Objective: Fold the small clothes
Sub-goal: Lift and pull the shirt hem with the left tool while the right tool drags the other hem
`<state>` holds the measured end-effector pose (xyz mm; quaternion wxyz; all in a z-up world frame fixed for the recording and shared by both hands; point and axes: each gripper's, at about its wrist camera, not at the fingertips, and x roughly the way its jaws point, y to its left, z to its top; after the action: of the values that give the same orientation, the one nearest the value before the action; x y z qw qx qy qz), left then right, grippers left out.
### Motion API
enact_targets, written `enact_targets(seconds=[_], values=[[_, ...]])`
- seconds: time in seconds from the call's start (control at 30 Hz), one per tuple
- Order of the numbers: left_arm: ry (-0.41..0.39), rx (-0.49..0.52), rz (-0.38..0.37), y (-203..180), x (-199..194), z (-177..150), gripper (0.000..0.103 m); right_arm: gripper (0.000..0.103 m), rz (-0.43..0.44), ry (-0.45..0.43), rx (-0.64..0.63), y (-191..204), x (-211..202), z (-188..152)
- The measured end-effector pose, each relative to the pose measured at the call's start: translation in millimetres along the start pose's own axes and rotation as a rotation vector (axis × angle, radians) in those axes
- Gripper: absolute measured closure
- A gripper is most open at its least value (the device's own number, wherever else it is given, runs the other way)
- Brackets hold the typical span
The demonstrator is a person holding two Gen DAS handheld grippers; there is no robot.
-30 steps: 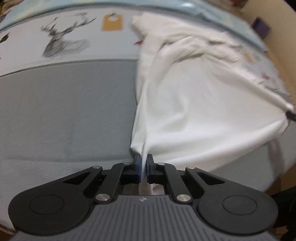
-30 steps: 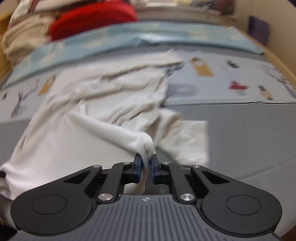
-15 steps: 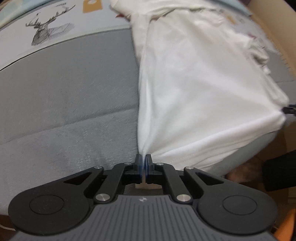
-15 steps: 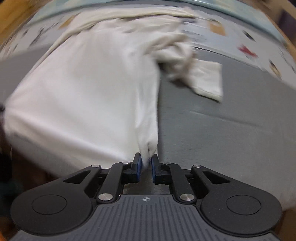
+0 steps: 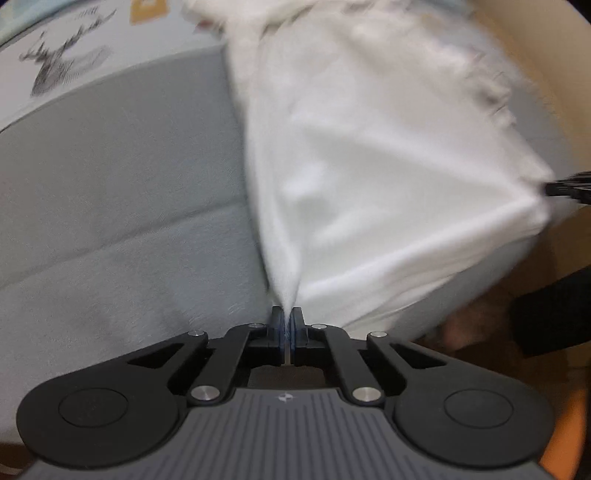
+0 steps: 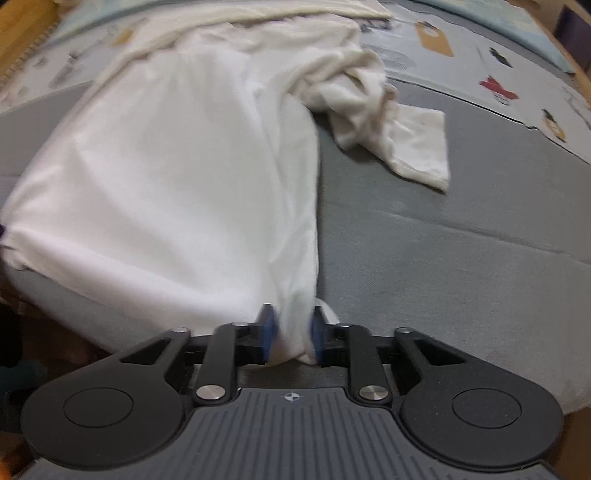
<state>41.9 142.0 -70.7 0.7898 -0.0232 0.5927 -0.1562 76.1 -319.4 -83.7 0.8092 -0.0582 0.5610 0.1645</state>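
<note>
A white shirt point(image 5: 388, 155) lies stretched over the grey bed surface point(image 5: 110, 184). My left gripper point(image 5: 287, 317) is shut on its near left hem corner. In the right wrist view the same white shirt point(image 6: 177, 184) spreads to the left, with a bunched sleeve point(image 6: 388, 122) lying to the far right. My right gripper point(image 6: 290, 334) has its jaws parted a little, with the shirt's near right corner still lying between the blue pads point(image 6: 267, 332). The right gripper's tip also shows at the right edge of the left wrist view point(image 5: 569, 190).
A patterned sheet with a deer print point(image 5: 62, 70) and small tags point(image 6: 432, 37) covers the far part of the bed. The bed's near edge point(image 6: 55, 302) drops off to the floor just under the hem. A wooden frame point(image 6: 22, 33) runs at the far left.
The shirt has been pulled toward the near bed edge and stretched flat. My right gripper's jaws have parted from shut; the left stays clamped.
</note>
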Motion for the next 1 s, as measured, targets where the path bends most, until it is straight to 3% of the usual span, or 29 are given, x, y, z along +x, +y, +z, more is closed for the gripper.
enact_targets(seconds=[0.1,0.13,0.17,0.23,0.3,0.37,0.4,0.47,0.57,0.8,0.93,1.0], values=[[-0.175,-0.122,-0.144,21.0,-35.0,1.0,0.101,0.096,0.185,-0.232,0.162,-24.1,-38.1,7.0],[-0.165,-0.157,-0.116,28.6,-33.4,0.3,0.101,0.096,0.240,-0.321,0.257,-39.1,-49.7,8.0],[-0.113,-0.166,-0.038,33.2,-24.0,-0.7,0.101,0.096,0.245,-0.370,0.333,-51.7,-54.2,8.8],[0.031,-0.119,0.128,31.7,5.0,-2.4,0.103,0.096,0.085,-0.317,0.394,-62.0,-40.9,11.9],[0.060,-0.083,0.107,28.0,13.5,-1.8,0.103,0.096,-0.030,-0.159,0.355,-57.8,-12.5,13.8],[0.034,-0.100,0.063,28.7,9.6,1.0,0.099,0.091,-0.089,-0.085,0.291,-47.9,5.1,15.0],[0.019,-0.111,0.052,28.9,7.8,2.7,0.095,0.091,-0.096,-0.078,0.277,-45.0,8.7,15.8],[-0.002,-0.139,0.017,27.5,6.1,6.3,0.074,0.076,-0.092,-0.074,0.283,-42.5,11.0,16.3],[-0.003,-0.170,-0.047,22.9,11.5,13.1,0.070,0.068,-0.073,-0.093,0.314,-47.0,6.4,16.1],[0.082,-0.158,-0.031,4.1,35.2,23.6,0.070,0.063,-0.085,-0.006,0.299,-47.7,17.9,7.0],[0.133,-0.010,-0.007,-16.0,47.0,14.5,0.071,0.063,-0.066,0.023,0.272,-45.9,20.9,3.0],[0.123,0.063,0.007,-21.4,45.4,7.4,0.082,0.066,-0.049,0.044,0.241,-43.3,23.0,0.8]])
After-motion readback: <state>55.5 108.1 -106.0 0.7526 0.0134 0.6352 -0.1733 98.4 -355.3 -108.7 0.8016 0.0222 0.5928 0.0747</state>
